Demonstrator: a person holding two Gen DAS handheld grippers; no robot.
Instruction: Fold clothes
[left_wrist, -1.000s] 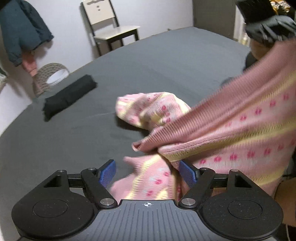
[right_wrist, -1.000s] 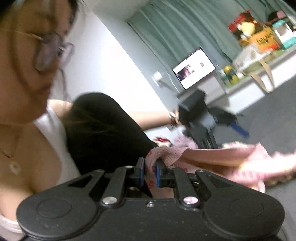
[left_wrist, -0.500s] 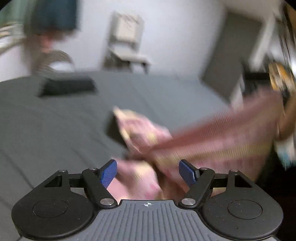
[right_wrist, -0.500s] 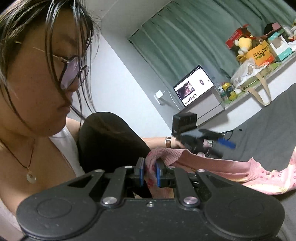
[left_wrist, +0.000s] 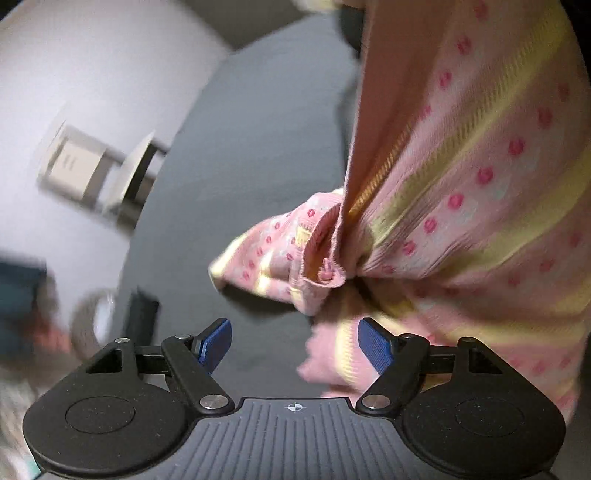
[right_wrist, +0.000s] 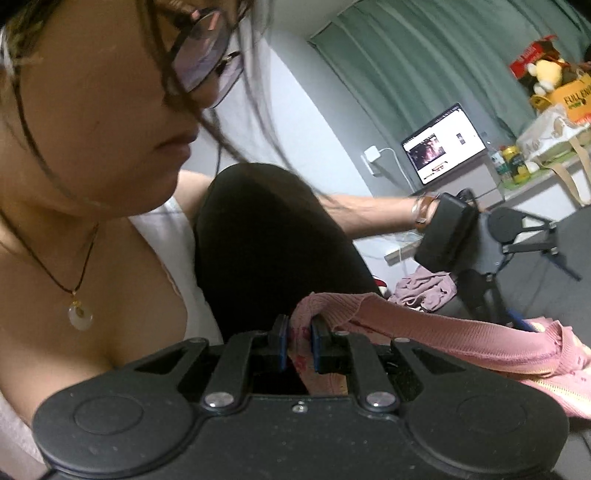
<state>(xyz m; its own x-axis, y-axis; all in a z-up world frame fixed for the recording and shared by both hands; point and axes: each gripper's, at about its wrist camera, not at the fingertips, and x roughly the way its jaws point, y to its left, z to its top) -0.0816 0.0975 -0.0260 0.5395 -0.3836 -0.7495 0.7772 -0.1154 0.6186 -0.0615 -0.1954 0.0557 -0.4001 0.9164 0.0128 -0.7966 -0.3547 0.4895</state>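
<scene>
Left tool (left_wrist: 294, 345) is spread wide with nothing between its blue pads (left_wrist: 373, 349); it hovers over the grey surface (left_wrist: 236, 155). The pink knit sweater (left_wrist: 461, 192) with yellow stripes and red dots hangs in the air just ahead and to the right of it, and a bunched fold droops near the right pad; contact is unclear. Blurred chair (left_wrist: 99, 173) sits against the wall at left. Right tool (right_wrist: 298, 341) is clamped on the sweater's pink ribbed hem (right_wrist: 424, 325), which stretches away to the right. The person's arm (right_wrist: 369, 212) reaches toward the left tool, laptop (right_wrist: 443, 142) behind.
</scene>
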